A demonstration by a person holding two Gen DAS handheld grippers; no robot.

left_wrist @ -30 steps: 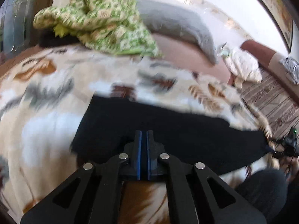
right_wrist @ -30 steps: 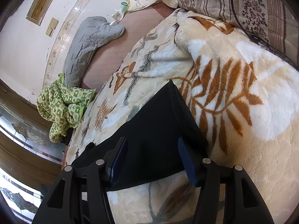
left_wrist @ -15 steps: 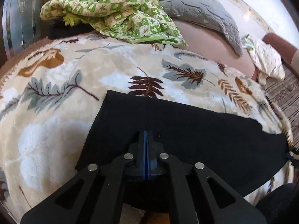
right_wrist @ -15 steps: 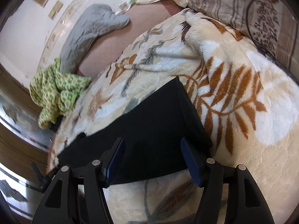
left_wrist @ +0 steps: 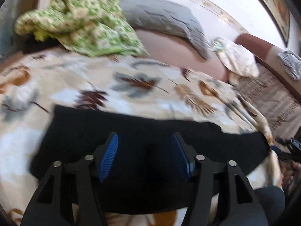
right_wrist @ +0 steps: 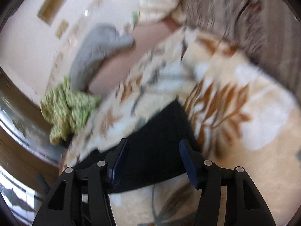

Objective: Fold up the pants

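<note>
Black fabric pants (left_wrist: 146,131), already folded into a long flat band, lie on the plush cream blanket printed with brown and grey leaves (left_wrist: 131,86), and every place below is given relative to those pants. Your left gripper (left_wrist: 144,156) hangs over the near edge of the band; its jaws are opening, the blue ribbed pads stand apart, and no cloth is pinched between them, though the dark cloth lies directly under the gap. Your right gripper (right_wrist: 152,160) sits above the band's end nearest the bold brown leaf print, jaws standing about half open and empty, with the cloth showing between and behind the fingers. A crumpled green-and-white patterned cloth (left_wrist: 79,20) lies well beyond the far edge of the pants, and a grey quilted pad (left_wrist: 165,22) further off still; neither interferes. Both views are smeared, so fine creases in the pants cannot be read. Risks, as I judge them: if you close either gripper now on only the top layer, the band will peel open when lifted and the fold will be lost. If the pads dig low, they will likely take the plush blanket together with the pants and drag it. If your two hands lift unevenly, the long band will probably skew and the next fold will land crooked. Black on black also hides the edge, so confirm it before closing.
</note>
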